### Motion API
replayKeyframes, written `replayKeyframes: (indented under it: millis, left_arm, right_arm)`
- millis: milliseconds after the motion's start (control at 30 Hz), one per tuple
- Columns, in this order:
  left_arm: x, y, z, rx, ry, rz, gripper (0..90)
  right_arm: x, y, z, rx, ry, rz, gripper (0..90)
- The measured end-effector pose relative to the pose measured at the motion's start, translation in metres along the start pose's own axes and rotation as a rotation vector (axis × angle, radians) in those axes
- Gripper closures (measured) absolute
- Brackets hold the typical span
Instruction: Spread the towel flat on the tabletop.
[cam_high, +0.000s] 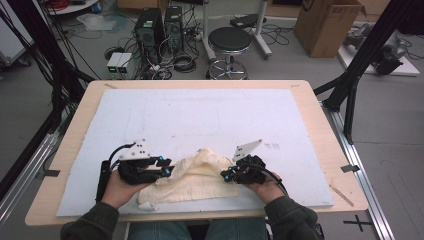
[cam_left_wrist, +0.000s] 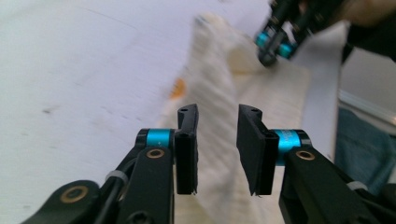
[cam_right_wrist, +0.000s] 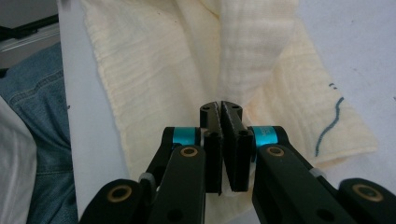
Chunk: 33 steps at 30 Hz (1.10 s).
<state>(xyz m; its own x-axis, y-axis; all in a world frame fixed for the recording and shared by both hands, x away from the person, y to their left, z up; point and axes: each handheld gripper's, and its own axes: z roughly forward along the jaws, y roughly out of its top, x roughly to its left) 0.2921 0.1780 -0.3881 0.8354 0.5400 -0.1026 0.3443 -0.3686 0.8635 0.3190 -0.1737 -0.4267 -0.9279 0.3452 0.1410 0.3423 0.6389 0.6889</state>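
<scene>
A cream, crinkled cloth (cam_high: 200, 181) lies rumpled on the near middle of the white mat (cam_high: 200, 115). My left gripper (cam_high: 169, 168) is at the cloth's left end. Its jaws stand open in the left gripper view (cam_left_wrist: 218, 112), with a raised ridge of the cloth (cam_left_wrist: 210, 70) running between them. My right gripper (cam_high: 226, 175) is at the cloth's right side. In the right gripper view (cam_right_wrist: 221, 107) it is shut on a fold of the cloth (cam_right_wrist: 154, 70), which rises up from the jaws. The right gripper (cam_left_wrist: 273, 44) also appears far off in the left gripper view.
The mat covers a wooden table (cam_high: 70, 150), with bare mat beyond the cloth. The person's jeans (cam_right_wrist: 42, 140) are at the near edge. On the floor past the table are a black stool (cam_high: 229, 42), computer towers (cam_high: 150, 30) and a cardboard box (cam_high: 325, 25).
</scene>
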Motion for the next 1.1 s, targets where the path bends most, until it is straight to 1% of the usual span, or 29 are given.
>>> replayKeyframes:
  millis: [33,100,167,200,267,300,333,367,400,467,500,567,667,733,867,933,1000,1033,1100]
  left_arm:
    - [0.003,0.001,0.002,0.002,0.005,-0.018,71.6]
    - [0.004,0.0,0.009,0.02,0.008,-0.024,70.2]
    - [0.001,-0.002,0.019,0.053,0.013,-0.014,68.5]
    - [-0.001,-0.003,0.023,0.075,0.017,-0.003,67.1]
    - [-0.005,-0.005,0.034,0.14,0.056,0.026,65.2]
    - [-0.005,-0.006,0.039,0.159,0.066,0.025,64.3]
    - [-0.005,-0.008,0.044,0.172,0.067,0.02,63.4]
    - [-0.005,-0.01,0.048,0.194,0.071,0.023,63.5]
    - [-0.005,-0.011,0.051,0.213,0.081,0.043,64.9]
    - [-0.006,-0.012,0.056,0.236,0.084,0.051,69.0]
    - [-0.007,-0.012,0.058,0.244,0.084,0.062,71.9]
    - [-0.009,-0.013,0.061,0.256,0.09,0.078,75.6]
    - [-0.01,-0.013,0.062,0.254,0.093,0.092,80.6]
    - [-0.01,-0.013,0.06,0.251,0.091,0.1,83.5]
    - [-0.011,-0.012,0.057,0.241,0.087,0.109,85.1]
    - [-0.011,-0.012,0.057,0.236,0.089,0.107,85.2]
    - [-0.011,-0.012,0.057,0.234,0.086,0.104,85.3]
    - [-0.011,-0.012,0.056,0.234,0.087,0.104,85.3]
    - [-0.011,-0.012,0.056,0.236,0.086,0.107,85.3]
  right_arm:
    - [0.0,0.0,0.0,-0.001,-0.001,-0.003,87.1]
    - [-0.001,0.0,0.0,-0.006,-0.003,-0.004,87.1]
    - [-0.001,0.0,0.0,-0.005,-0.001,-0.005,87.0]
    - [-0.001,-0.001,0.0,-0.004,-0.004,0.001,86.9]
    - [-0.001,-0.001,0.001,-0.008,-0.002,-0.003,86.8]
    - [-0.001,0.0,0.001,-0.007,-0.003,-0.006,86.8]
    - [-0.001,0.0,0.001,-0.006,-0.003,-0.002,86.5]
    - [-0.001,0.0,0.0,-0.007,-0.004,-0.005,86.1]
    - [-0.001,0.0,0.0,-0.008,-0.005,-0.006,85.9]
    - [-0.001,-0.001,-0.001,-0.009,-0.001,-0.001,84.7]
    - [-0.001,-0.001,-0.001,-0.015,-0.004,-0.002,84.3]
    - [-0.001,-0.001,-0.002,-0.016,-0.003,0.003,82.7]
    - [-0.002,0.0,-0.004,-0.028,0.0,0.0,77.5]
    - [-0.003,0.001,-0.01,-0.057,-0.002,0.0,74.7]
    - [-0.01,0.002,-0.027,-0.121,-0.04,0.033,73.0]
    - [-0.015,0.001,-0.033,-0.135,-0.064,0.047,72.1]
    - [-0.017,0.001,-0.035,-0.142,-0.056,0.054,71.3]
    - [-0.017,0.002,-0.035,-0.139,-0.054,0.043,70.1]
    - [-0.016,0.001,-0.032,-0.123,-0.031,0.041,65.2]
